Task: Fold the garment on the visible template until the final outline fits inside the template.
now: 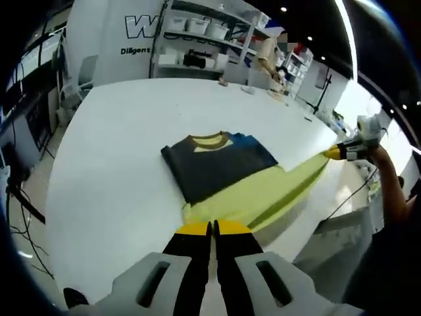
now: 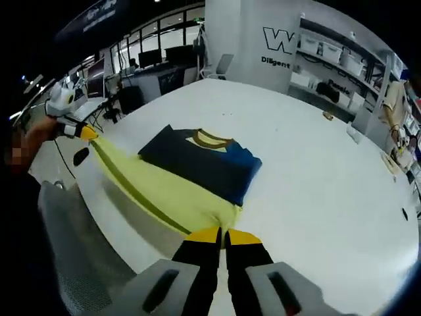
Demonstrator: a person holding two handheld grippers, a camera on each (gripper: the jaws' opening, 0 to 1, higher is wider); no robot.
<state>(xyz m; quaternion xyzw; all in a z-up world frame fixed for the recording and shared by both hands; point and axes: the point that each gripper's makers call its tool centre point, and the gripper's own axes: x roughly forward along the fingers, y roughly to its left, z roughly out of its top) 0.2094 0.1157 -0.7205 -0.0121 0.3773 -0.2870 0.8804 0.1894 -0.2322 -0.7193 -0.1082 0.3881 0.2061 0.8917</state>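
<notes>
Left gripper view: left claw (image 1: 212, 228) clenching the near yellow hem of the shirt (image 1: 227, 174), jaws pressed together on the cloth. Shirt lying on the white worktop (image 1: 112, 151), navy upper part with yellow collar flat on the surface, yellow lower part being lifted and stretched. Right claw (image 1: 337, 153) showing at the right, past the worktop edge, gripping the other hem corner, a hand (image 1: 371, 131) behind it.

Right gripper view: right claw (image 2: 223, 235) clenching the yellow hem at its own near corner. Left claw (image 2: 85, 132) showing at the far left, pinching the opposite corner, hem pulled taut between the two. Navy part lying flat in mid-worktop (image 2: 316, 171); sides apparently already folded in, judging by the narrow rectangle.

No template outline discernible. Probably midway: bottom-to-top fold being started, laying the hem over the collar and checking the fit remaining.
</notes>
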